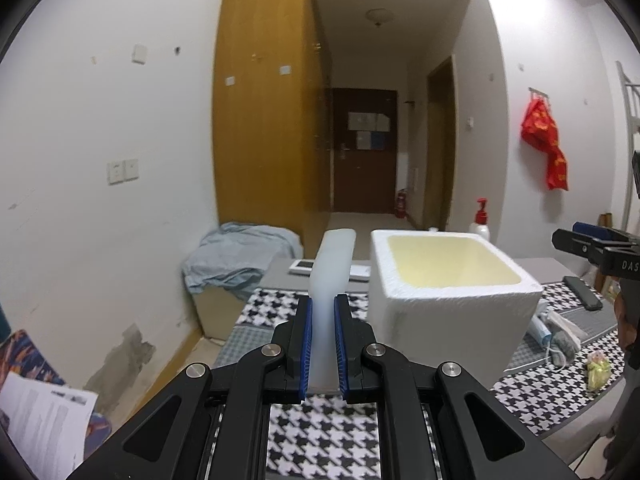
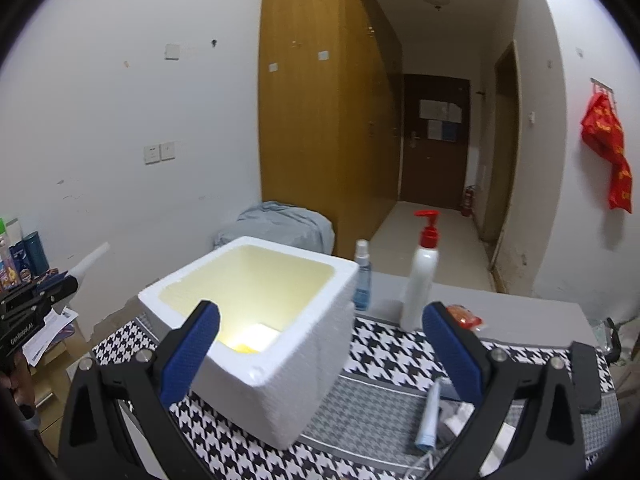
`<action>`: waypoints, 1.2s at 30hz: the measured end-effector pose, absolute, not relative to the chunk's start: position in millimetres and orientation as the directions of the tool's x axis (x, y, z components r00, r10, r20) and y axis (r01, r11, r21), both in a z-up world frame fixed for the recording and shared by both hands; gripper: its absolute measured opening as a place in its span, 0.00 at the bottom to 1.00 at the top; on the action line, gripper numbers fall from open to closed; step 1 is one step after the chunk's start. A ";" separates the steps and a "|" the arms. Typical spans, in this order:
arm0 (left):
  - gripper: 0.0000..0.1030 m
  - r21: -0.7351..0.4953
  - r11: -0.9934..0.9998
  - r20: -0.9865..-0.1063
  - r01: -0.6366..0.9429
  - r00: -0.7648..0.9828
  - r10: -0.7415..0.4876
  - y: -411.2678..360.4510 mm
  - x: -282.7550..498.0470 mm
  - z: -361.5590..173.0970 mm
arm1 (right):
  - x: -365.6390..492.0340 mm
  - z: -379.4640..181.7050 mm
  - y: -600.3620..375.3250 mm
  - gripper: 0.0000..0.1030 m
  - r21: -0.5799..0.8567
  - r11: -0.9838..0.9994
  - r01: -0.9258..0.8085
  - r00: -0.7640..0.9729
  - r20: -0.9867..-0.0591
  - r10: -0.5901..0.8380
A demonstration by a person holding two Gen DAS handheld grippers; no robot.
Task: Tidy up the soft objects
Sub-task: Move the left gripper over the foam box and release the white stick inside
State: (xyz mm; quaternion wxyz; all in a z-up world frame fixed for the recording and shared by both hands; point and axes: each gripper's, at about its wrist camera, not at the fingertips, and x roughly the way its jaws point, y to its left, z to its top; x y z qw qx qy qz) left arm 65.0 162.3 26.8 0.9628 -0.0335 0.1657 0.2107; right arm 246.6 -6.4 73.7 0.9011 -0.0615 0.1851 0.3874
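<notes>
Left claw [image 1: 323, 344] is found closed on a pale, translucent soft strip [image 1: 330, 276], which is pinched between the blue pads and stands up and forward out of the jaws, held clear of the houndstooth-covered surface [image 1: 320, 440]. Right claw [image 2: 320, 344] is found spread wide with nothing between its pads, poised over the surface just beside the near corner of the white foam box [image 2: 280, 360].

The foam box is seen open-topped and upright on the surface, to the right of the held strip in the left wrist view. Its cream interior is mostly bare (a pale item and something yellow are made out at the bottom, not identifiable).

The step in hand is judged to be the carrying of the strip toward the box. The next move would call for the strip to be brought over the rim, lowered inside and released, with the tall end kept from catching on the wall.

Further loose items, among them a tube [image 2: 428, 416] and a crumpled mask [image 1: 554, 336], are noted on the surface right of the box, within likely reach of the empty right claw.
</notes>
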 end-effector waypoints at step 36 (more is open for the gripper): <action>0.11 0.009 0.999 -0.375 -0.030 0.927 0.032 127.7 174.5 64.4 | 217.7 48.5 -92.4 1.00 0.093 0.847 -0.524 0.761 -0.395 0.514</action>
